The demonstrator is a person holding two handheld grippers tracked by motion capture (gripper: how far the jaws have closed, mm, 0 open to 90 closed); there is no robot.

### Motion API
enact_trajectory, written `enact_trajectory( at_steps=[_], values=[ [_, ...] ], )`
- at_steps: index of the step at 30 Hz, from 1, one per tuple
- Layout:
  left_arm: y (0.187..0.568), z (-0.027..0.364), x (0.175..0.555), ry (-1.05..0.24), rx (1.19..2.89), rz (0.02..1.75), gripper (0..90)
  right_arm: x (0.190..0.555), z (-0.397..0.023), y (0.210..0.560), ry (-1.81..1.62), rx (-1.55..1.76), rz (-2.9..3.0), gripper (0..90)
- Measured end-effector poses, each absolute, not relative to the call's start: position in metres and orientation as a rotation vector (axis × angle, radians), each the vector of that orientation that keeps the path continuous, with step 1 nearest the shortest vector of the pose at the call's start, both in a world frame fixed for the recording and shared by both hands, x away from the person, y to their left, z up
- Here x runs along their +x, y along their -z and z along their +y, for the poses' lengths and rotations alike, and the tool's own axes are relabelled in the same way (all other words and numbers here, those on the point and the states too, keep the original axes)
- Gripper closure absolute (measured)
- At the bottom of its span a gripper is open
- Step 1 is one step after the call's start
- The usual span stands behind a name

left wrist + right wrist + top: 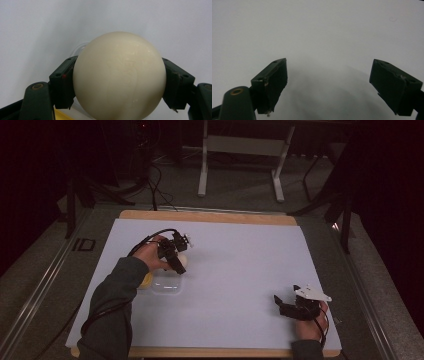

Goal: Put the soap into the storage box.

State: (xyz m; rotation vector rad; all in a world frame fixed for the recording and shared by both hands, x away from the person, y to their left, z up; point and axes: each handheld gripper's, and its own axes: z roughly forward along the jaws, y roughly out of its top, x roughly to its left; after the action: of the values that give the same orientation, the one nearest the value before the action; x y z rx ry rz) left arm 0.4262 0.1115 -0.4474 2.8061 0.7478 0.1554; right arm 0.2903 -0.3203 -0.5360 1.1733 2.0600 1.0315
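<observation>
Left tool (120, 82) grips a cream ball (119, 75); right tool (328, 85) gapes, seemingly resting.

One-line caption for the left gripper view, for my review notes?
Left gripper, its black jaws clamped on either side of a smooth cream-white ball, above the pale table surface.

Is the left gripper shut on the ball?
Yes: the left gripper is shut, both pads pressing the cream ball's sides.

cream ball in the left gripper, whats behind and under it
Behind the cream ball, a curved edge of a clear container peeks out on the white table sheet; a yellow bit shows below. The ball covers the rest.
</observation>
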Motion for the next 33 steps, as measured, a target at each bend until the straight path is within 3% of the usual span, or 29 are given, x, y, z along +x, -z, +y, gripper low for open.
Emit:
enact_trajectory(
  at_steps=[33],
  values=[
    [0.443,0.140,0.424,-0.182,2.760,0.814,25.5,0.290,-0.320,0.536,-1.032,1.173,2.059,14.7]
  ],
)
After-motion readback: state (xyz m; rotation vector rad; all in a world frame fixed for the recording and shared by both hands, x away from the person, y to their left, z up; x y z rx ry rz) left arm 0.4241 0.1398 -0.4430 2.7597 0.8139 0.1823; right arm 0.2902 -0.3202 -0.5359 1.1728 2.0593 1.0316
